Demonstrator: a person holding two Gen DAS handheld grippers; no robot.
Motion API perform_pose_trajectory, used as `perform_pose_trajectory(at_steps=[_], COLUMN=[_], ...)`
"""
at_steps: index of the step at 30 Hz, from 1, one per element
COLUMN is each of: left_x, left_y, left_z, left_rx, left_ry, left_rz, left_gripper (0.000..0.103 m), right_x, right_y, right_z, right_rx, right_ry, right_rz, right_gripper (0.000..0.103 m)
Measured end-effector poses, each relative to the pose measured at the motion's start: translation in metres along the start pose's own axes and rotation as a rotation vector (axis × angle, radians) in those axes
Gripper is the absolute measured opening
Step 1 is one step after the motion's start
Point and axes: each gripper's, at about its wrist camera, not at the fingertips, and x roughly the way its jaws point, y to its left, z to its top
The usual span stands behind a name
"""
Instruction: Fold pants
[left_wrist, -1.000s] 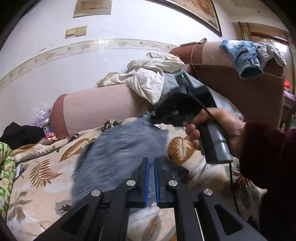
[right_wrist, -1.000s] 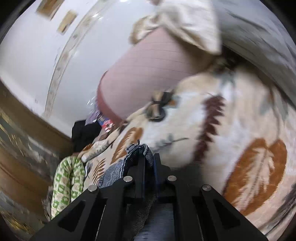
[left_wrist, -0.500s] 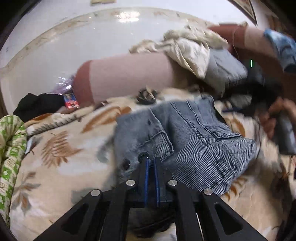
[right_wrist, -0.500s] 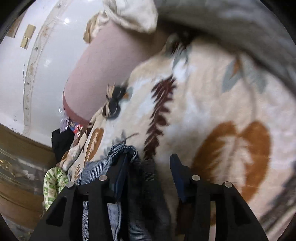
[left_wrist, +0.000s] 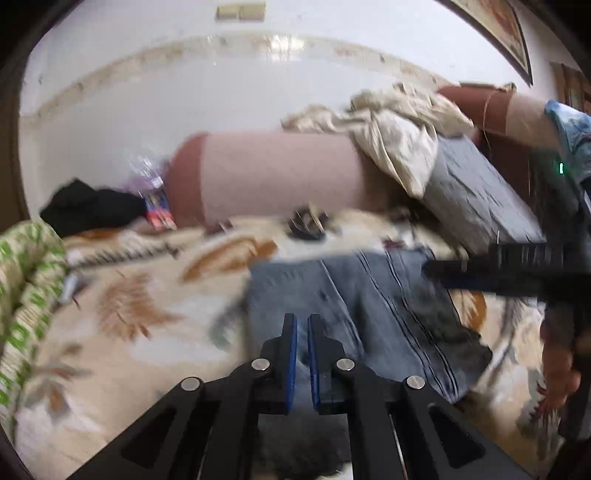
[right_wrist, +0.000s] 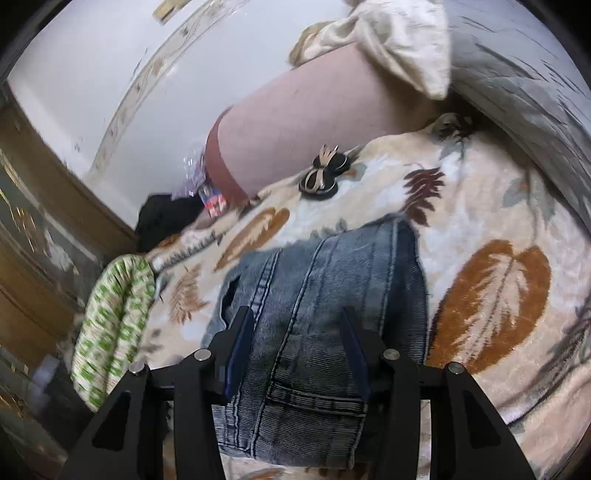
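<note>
Leaf-print blanket (right_wrist: 491, 295) lies bare around folded jeans (right_wrist: 332, 295); right hand-held gripper (right_wrist: 297, 332) apart above them, left hand-held gripper (left_wrist: 302, 343) together.

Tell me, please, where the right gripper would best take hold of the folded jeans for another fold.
Probably the far folded edge of the jeans, approached from above: it lies flat and clear on the leaf-print blanket, and the open right gripper already straddles the denim.
</note>
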Motion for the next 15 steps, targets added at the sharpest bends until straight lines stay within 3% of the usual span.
perform_pose_trajectory(at_steps=[3, 8, 10, 13, 15], left_x=[0.012, 0.042, 0.043, 0.047, 0.050], left_y=[0.006, 0.007, 0.004, 0.004, 0.007], left_z=[0.001, -0.011, -0.016, -0.021, -0.023], left_rx=[0.025, 0.003, 0.025, 0.037, 0.019], left_ry=[0.018, 0.128, 0.123, 0.111, 0.106], left_rz=[0.066, 0.097, 0.127, 0.172, 0.178], left_gripper=[0.008, 0.011, 0.021, 0.057, 0.063], right_x=[0.008, 0.023, 0.031, 0.042, 0.046], right_y=[0.012, 0.019, 0.014, 0.003, -0.001], right_z=[-0.003, -0.011, -0.016, -0.022, -0.023], right_rx=[-0.039, -0.083, -0.077, -0.049, -0.037], right_ry=[0.005, 0.026, 0.048, 0.073, 0.074], right_rz=[0.022, 0.002, -0.016, -0.024, -0.022], right_gripper=[0.049, 0.049, 0.049, 0.049, 0.048])
